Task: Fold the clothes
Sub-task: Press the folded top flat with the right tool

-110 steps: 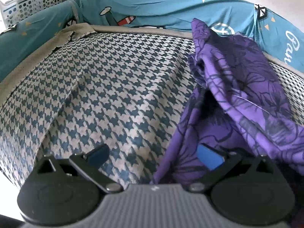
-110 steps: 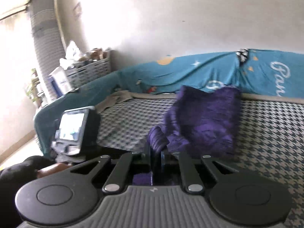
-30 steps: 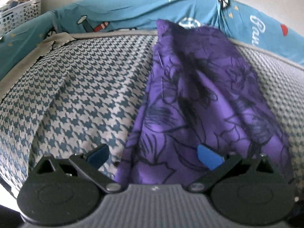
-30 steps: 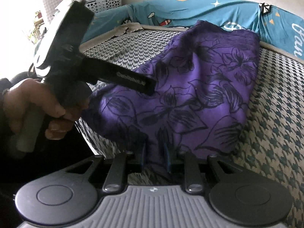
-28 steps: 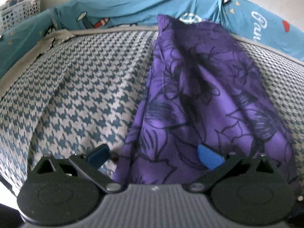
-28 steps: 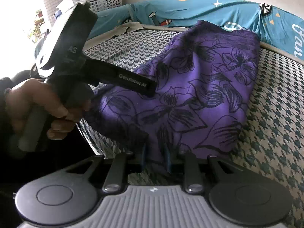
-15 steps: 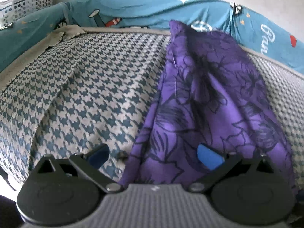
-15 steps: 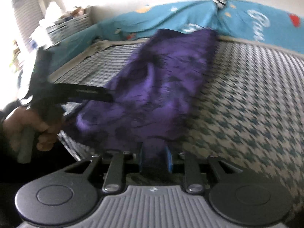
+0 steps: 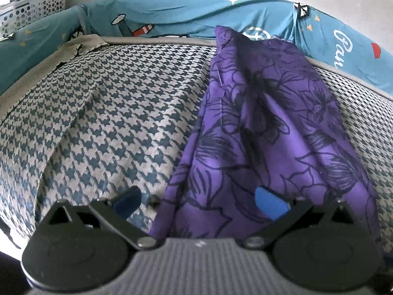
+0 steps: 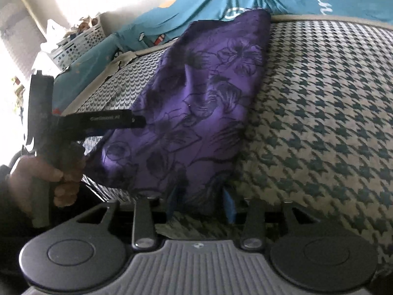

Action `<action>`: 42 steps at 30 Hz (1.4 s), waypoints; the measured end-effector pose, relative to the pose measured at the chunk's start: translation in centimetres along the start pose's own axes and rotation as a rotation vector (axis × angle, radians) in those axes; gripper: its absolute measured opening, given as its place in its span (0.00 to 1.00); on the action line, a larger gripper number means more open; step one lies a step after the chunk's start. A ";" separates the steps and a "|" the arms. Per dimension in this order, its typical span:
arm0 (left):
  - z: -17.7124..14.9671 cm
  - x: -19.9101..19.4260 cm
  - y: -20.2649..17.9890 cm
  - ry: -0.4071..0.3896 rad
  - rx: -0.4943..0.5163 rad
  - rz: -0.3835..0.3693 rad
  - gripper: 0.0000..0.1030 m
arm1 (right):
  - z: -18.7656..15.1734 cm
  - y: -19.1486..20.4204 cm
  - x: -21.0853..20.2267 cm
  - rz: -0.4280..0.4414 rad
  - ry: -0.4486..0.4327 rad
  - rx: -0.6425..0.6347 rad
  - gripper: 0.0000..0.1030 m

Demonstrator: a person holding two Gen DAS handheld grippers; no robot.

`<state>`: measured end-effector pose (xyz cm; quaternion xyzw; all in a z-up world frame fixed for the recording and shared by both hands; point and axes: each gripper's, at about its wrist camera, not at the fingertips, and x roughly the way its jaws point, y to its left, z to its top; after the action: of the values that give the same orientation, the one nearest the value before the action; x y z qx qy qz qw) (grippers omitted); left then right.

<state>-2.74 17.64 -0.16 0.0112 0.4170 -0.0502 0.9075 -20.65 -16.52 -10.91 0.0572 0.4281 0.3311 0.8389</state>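
left hand-held gripper [image 9: 197, 205] hovering spread wide over the near hem, gripping nothing | purple floral garment [image 9: 265, 127] lying as a long strip from the bed [image 9: 118, 113] near edge to its far edge | right hand-held gripper [image 10: 201, 202] now parting, releasing the hem pinched half a second ago | garment laid down, smoothing or folding likely following

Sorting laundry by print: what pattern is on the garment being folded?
Purple garment with dark outlined flowers; clearest in the left wrist view.
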 end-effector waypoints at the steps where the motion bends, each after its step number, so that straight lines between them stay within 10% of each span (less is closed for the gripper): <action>1: 0.0 0.0 0.0 -0.001 -0.002 0.003 1.00 | 0.0 0.0 0.1 -0.005 -0.003 0.000 0.27; 6: 0.1 0.2 0.4 -0.002 -0.010 0.037 1.00 | -0.1 0.2 -0.8 -0.003 -0.019 -0.031 0.10; 25: 1.5 0.3 2.3 -0.032 -0.120 0.224 1.00 | -0.4 0.3 -3.0 -0.061 -0.013 -0.104 0.19; 42: 4.1 1.4 0.4 -0.064 -0.105 0.111 1.00 | 3.1 -2.4 -2.4 -0.056 -0.047 -0.057 0.23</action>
<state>1.33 17.64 1.49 -0.0149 0.3886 0.0218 0.9210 -18.07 -19.23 -8.20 0.0291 0.4000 0.3180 0.8591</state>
